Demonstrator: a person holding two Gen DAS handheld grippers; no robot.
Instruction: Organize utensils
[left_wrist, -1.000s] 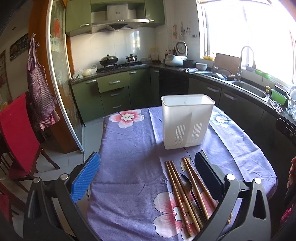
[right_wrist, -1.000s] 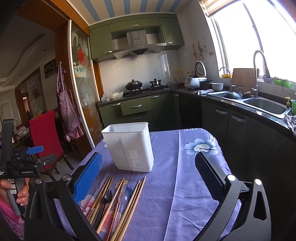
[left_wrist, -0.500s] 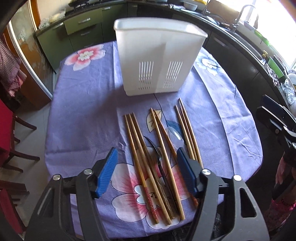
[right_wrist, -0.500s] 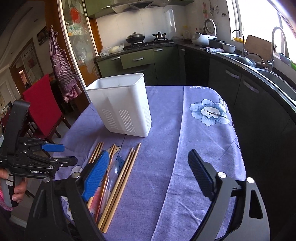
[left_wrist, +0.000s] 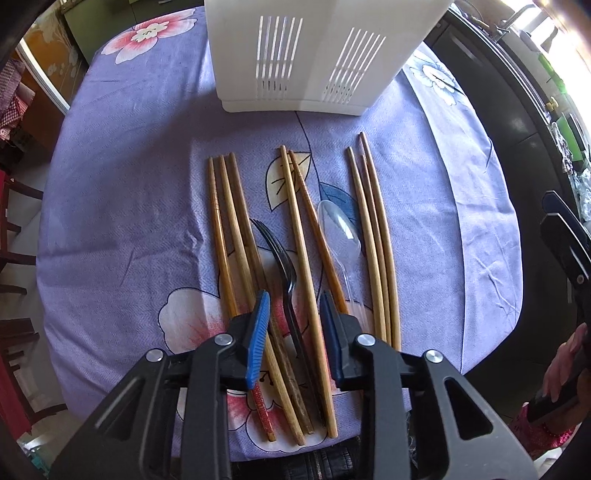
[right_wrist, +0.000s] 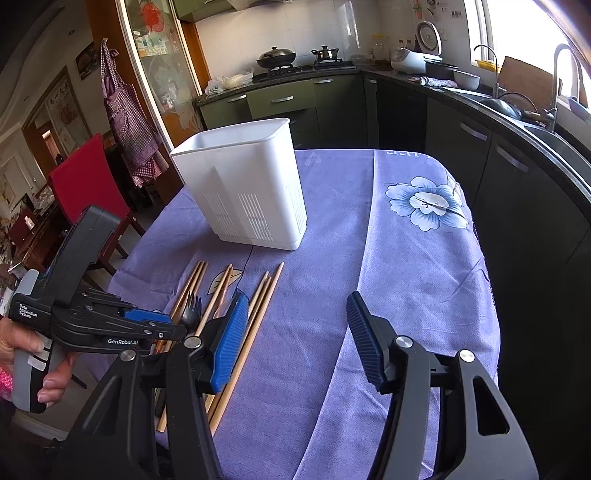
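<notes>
A white slotted utensil holder (left_wrist: 314, 55) stands at the far side of the purple flowered tablecloth (left_wrist: 122, 206); it also shows in the right wrist view (right_wrist: 247, 184). Several wooden chopsticks (left_wrist: 229, 236), a black fork (left_wrist: 282, 258) and a clear plastic spoon (left_wrist: 340, 229) lie side by side in front of it. My left gripper (left_wrist: 293, 306) is low over the table, its jaws partly closed around the fork's handle and a chopstick with a gap left. My right gripper (right_wrist: 295, 314) is open and empty above the cloth, right of the chopsticks (right_wrist: 258, 306).
A red chair (right_wrist: 88, 188) stands left of the table. Dark green kitchen cabinets (right_wrist: 480, 147) and a sink counter run along the right side. The table's near edge (left_wrist: 295, 446) is just below my left gripper.
My left gripper has dropped down to the utensils and narrowed its jaws around the fork handle. My right gripper has tilted down slightly and stayed open.
</notes>
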